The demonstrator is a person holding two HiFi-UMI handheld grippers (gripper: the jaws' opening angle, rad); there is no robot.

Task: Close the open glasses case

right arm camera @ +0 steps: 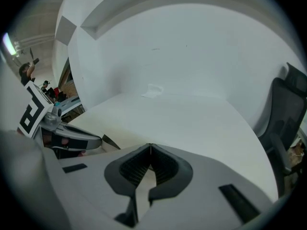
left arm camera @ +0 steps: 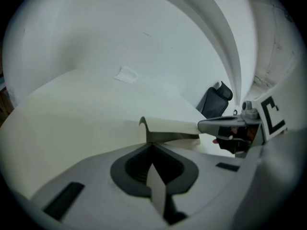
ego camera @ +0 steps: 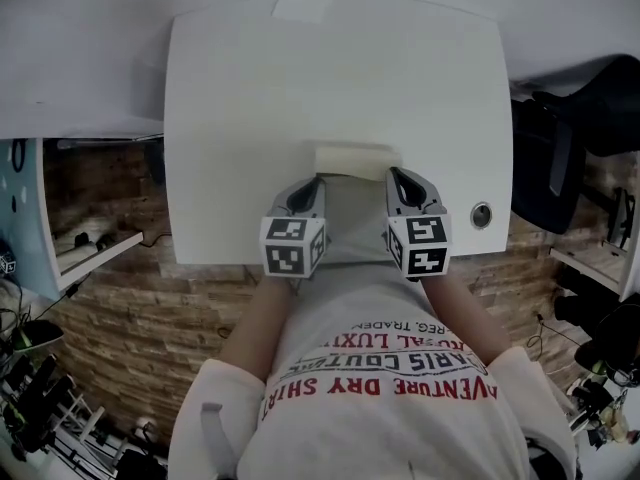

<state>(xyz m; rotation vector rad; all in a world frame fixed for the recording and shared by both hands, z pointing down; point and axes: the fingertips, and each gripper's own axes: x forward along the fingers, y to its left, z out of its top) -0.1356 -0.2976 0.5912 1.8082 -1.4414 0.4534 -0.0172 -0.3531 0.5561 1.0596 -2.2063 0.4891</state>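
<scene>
The cream rectangular glasses case (ego camera: 357,160) lay on the white table (ego camera: 300,78) between the left gripper (ego camera: 312,184) and the right gripper (ego camera: 398,176). Both grippers' jaws were pressed together and held nothing.

The surface (ego camera: 240,118) is a smooth, matt white board with a shiny, metal-looking grommet (ego camera: 481,214) set in it. The glasses case (ego camera: 357,160) looks smooth and matt. The left gripper (ego camera: 308,186) and right gripper (ego camera: 402,178) are matt grey plastic, their darker pads (right arm camera: 133,168) finely ribbed. The floor (ego camera: 130,298) shows rough, wood-like planks. The person's shirt (ego camera: 400,418) is soft printed cloth.

Left gripper (ego camera: 312,182), right gripper (ego camera: 395,175) side by side (jaws pressed together)
</scene>
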